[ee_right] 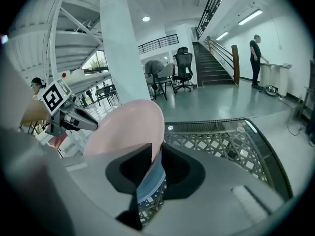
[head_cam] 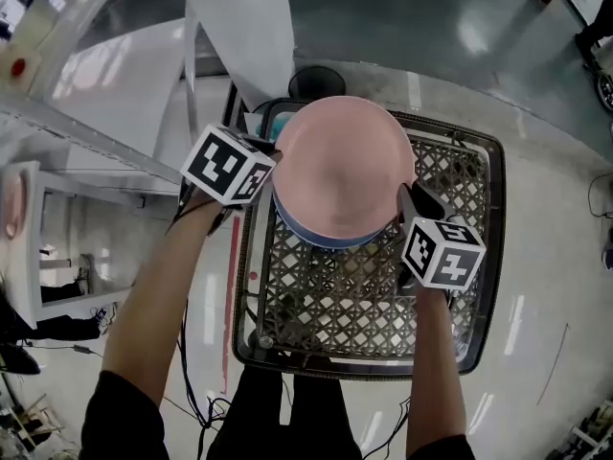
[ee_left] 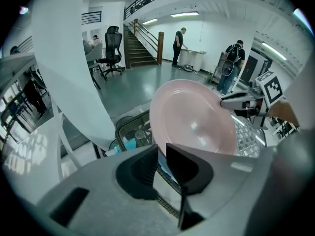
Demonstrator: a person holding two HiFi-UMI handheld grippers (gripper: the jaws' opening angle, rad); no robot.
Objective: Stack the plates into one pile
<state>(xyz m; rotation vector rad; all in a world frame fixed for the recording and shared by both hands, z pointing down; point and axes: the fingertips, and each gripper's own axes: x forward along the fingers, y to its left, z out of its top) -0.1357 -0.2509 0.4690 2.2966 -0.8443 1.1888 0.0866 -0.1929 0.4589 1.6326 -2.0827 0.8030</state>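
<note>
Our left fingers (ee_left: 140,168) and right fingers (ee_right: 135,168) pinch opposite rims of the pink plate (head_cam: 345,166), which sits on the blue plate (head_cam: 321,239) above the mesh basket (head_cam: 383,305).

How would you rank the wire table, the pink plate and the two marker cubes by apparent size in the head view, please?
1. wire table
2. pink plate
3. left marker cube and right marker cube: they look about alike, so I would not rank one above the other.
</note>
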